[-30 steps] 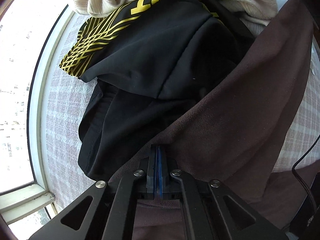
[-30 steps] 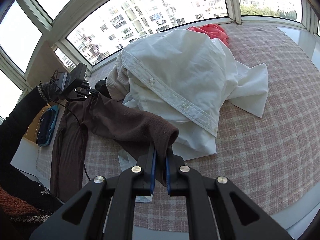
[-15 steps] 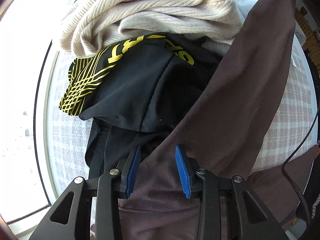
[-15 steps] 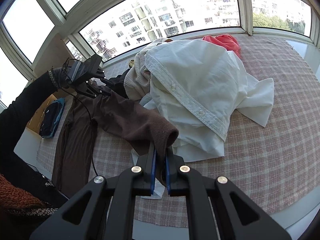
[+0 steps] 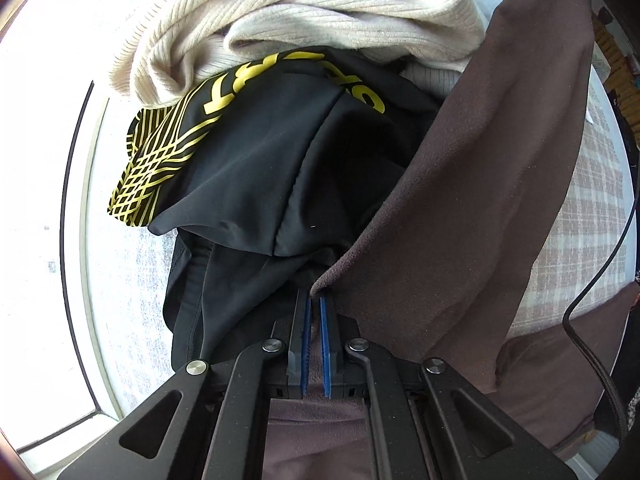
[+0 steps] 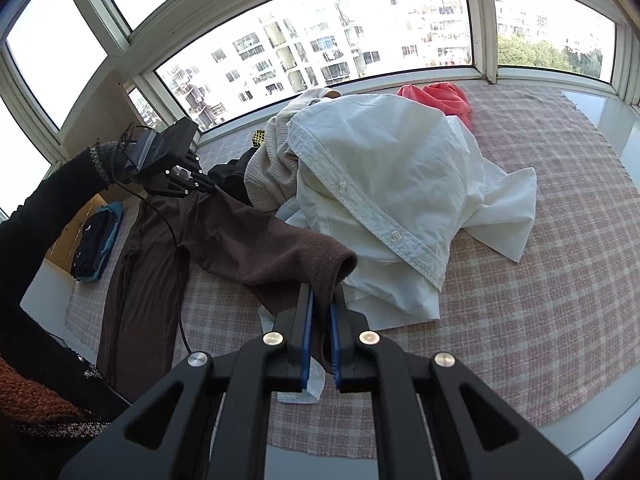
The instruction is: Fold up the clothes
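A brown long-sleeved garment [image 6: 248, 240] hangs stretched between my two grippers above the checked cloth [image 6: 540, 300]. My right gripper [image 6: 320, 308] is shut on the cuff end of its sleeve. At the far left of that view, my left gripper [image 6: 208, 190] holds the garment's other part. In the left wrist view, my left gripper [image 5: 314, 308] points straight down with its jaws closing, and the blue pads pinch the edge of the brown garment [image 5: 460, 208]. The rest of the brown garment trails down to the cloth.
A heap lies behind: a white button shirt [image 6: 392, 184], a cream ribbed sweater [image 5: 320, 12], a black and yellow garment [image 5: 260, 152] and a red garment [image 6: 440, 98]. A black cable [image 5: 592, 280] hangs at the right. Folded dark clothes [image 6: 96, 244] sit far left. Windows ring the ledge.
My left gripper opened half a second ago and has shut again on the brown garment's edge. Both grippers have risen a little, and the brown sleeve hangs higher.
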The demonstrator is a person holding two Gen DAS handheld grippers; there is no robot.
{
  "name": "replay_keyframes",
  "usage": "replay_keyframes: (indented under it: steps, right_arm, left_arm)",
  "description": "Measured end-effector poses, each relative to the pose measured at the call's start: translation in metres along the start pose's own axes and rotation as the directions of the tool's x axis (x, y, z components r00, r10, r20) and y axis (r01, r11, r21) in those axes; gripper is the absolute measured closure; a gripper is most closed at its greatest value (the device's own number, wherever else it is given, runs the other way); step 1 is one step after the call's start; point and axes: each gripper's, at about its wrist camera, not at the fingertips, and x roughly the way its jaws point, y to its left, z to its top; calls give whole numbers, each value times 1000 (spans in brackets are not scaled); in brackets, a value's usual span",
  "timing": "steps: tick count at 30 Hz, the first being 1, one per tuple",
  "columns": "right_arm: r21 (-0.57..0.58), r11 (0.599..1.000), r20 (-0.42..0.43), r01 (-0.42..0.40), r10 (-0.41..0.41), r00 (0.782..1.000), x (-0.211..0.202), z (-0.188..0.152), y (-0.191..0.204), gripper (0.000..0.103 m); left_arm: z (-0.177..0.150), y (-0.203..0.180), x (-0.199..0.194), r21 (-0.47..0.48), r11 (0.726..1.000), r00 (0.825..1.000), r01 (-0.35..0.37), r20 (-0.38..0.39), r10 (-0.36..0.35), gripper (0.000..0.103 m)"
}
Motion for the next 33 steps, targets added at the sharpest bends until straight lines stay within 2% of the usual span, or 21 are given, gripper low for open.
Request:
replay_keyframes:
  steps: [1,4,8,9,11,12,13,16,17,19,20,23,25,26,28,31,33]
  right_arm:
    - [-1,1000,14,1,-1,1000,-4,2,1,97]
    - [6,1000,79,-8,8,997,-21,7,9,99]
    - [3,995,112,-104,103,988,-36,7,28,99]
    - [-4,996,114,-89,89,990,-36,6,32,99]
    - [-15,1000,75,26,-25,997,-24,0,33,91]
    - [2,999,42,53,-53,998,-14,-3,27,80]
    - [30,996,14,82,-82,997,-4,-7,19,77]
    - [6,990,-113,140,-139,984,28,-16,5,75]
    - [5,988,-135,155,-153,979,36,-18,-2,74]
    - [53,987,-155,150,-141,978,48,-22,-22,67]
    - [85,986,-158,140,-126,979,54,-23,-33,67]
    - [200,978,-147,58,-28,989,73,-28,-64,67]
    - [229,973,-161,26,12,987,87,-33,-75,67]
    - [229,973,-173,20,20,985,93,-36,-77,67]
    - [206,978,-199,21,21,980,105,-42,-80,66]
    - [200,979,-197,-26,66,978,115,-48,-84,66]
    - [182,981,-181,-64,97,979,115,-50,-82,66]
  left_arm:
    - [-1,2,-4,-7,1000,1000,-7,8,7,100]
    - [-16,-23,-30,-48,998,998,-45,46,47,100]
    - [-27,-13,-45,-125,990,993,-69,84,80,100]
    - [-31,-16,-45,-134,989,993,-66,90,79,100]
    - [-40,-28,-42,-145,987,991,-74,96,89,99]
    - [-44,-31,-39,-149,985,991,-83,87,97,99]
    - [-49,-35,-35,-153,984,991,-92,78,105,99]
    - [-52,-40,-31,-183,976,990,-117,58,130,93]
    - [-49,-41,-32,-198,972,989,-125,53,138,88]
    - [-50,-40,-44,-219,965,984,-143,71,162,80]
    - [-54,-39,-51,-231,961,982,-152,76,173,78]
    - [-72,-34,-69,-279,944,976,-177,72,204,78]
    - [-88,-28,-78,-327,926,973,-186,67,219,79]
    - [-93,-30,-82,-357,918,975,-173,71,212,81]
    - [-92,-58,-93,-374,922,980,-99,125,156,81]
    - [-62,-122,-97,-290,957,980,-11,187,68,78]
    - [-29,-155,-74,-234,972,983,6,180,37,78]
